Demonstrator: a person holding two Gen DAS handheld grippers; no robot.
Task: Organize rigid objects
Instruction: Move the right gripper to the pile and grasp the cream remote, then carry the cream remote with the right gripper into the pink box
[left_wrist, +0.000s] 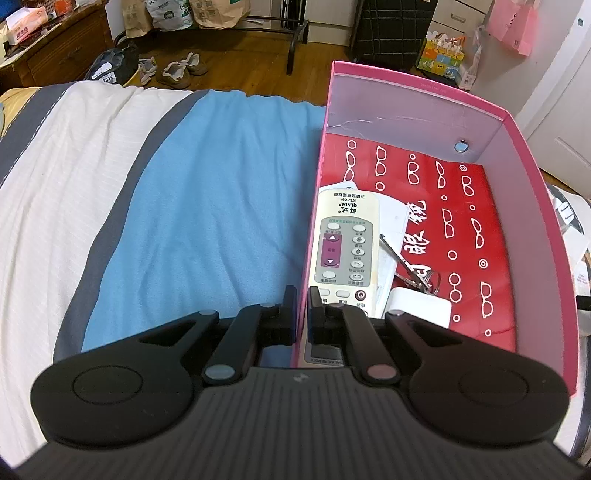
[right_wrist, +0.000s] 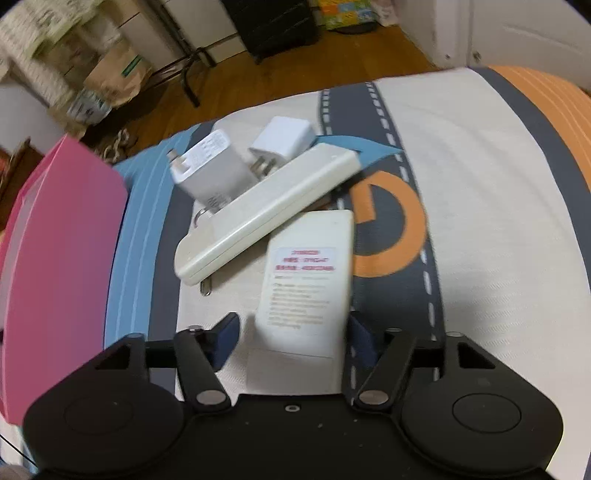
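Note:
My left gripper (left_wrist: 302, 295) is shut on the left wall of the pink box (left_wrist: 312, 236) on the bed. Inside the box lie a cream remote control (left_wrist: 341, 245), a metal key ring (left_wrist: 413, 271), a white adapter (left_wrist: 421, 310) and a red glasses-print sheet (left_wrist: 465, 229). My right gripper (right_wrist: 293, 328) is open, its fingers either side of a white remote lying face down (right_wrist: 306, 280). Beyond it lie a long white remote (right_wrist: 266, 210), a grey-white charger (right_wrist: 212, 168) and a small white plug (right_wrist: 284, 138). The pink box (right_wrist: 59, 258) stands to the left.
The bed has a blue towel (left_wrist: 207, 206) and a white, grey and orange road-print sheet (right_wrist: 480, 206). Beyond the bed are a wooden floor with shoes (left_wrist: 181, 68), paper bags (left_wrist: 218, 13) and a dark suitcase (left_wrist: 391, 29).

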